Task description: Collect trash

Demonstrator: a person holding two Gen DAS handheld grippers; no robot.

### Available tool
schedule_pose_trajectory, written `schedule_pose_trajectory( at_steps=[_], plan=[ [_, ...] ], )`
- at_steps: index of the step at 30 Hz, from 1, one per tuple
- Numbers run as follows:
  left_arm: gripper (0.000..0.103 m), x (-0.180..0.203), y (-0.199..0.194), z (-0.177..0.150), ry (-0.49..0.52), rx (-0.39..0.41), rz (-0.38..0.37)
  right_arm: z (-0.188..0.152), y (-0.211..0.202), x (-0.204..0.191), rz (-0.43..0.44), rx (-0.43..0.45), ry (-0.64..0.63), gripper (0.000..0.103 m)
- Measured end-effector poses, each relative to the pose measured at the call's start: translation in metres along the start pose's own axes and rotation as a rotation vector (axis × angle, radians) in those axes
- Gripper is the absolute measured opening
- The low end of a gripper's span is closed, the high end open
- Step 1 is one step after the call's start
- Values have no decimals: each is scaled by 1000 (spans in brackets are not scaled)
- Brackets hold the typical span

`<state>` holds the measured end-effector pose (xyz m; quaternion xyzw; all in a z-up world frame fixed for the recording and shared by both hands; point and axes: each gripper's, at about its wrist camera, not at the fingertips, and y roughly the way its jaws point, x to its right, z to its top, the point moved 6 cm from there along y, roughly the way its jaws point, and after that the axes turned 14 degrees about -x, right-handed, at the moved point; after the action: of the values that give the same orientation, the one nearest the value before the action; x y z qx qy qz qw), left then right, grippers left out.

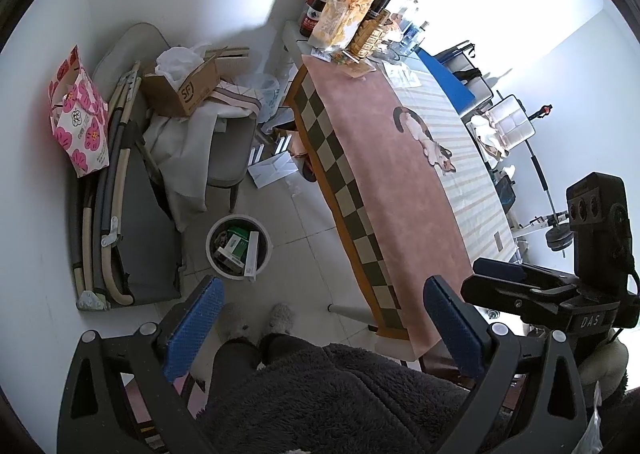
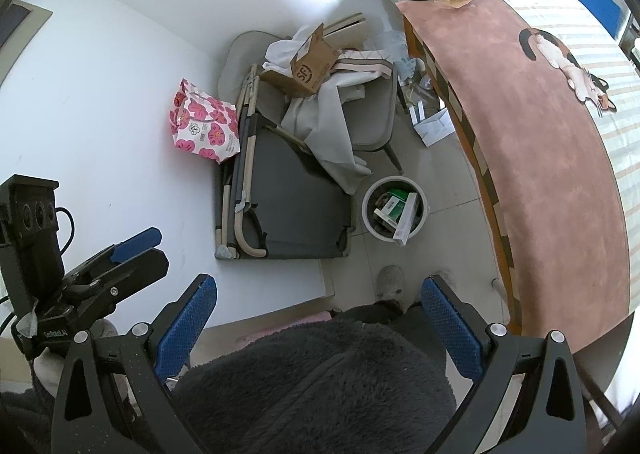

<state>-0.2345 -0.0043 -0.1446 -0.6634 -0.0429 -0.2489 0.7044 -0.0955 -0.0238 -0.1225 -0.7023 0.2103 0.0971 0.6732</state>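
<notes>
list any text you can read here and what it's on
"SF" on the cardboard box.
"DAS" on the right gripper.
Bottle label, floral bag print, the boxes in the bin and the left gripper's label: too blurred to read.

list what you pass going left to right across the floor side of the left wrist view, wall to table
floral bag → folded cot → cardboard box → trash bin → table
</notes>
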Motion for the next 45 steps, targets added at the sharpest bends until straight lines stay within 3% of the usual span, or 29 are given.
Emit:
schedule_pose_trajectory(
  at_steps=[45],
  plan=[
    [102,6,-11,11,0,15,0,3,0,-4,8,4,-4,103]
  ],
)
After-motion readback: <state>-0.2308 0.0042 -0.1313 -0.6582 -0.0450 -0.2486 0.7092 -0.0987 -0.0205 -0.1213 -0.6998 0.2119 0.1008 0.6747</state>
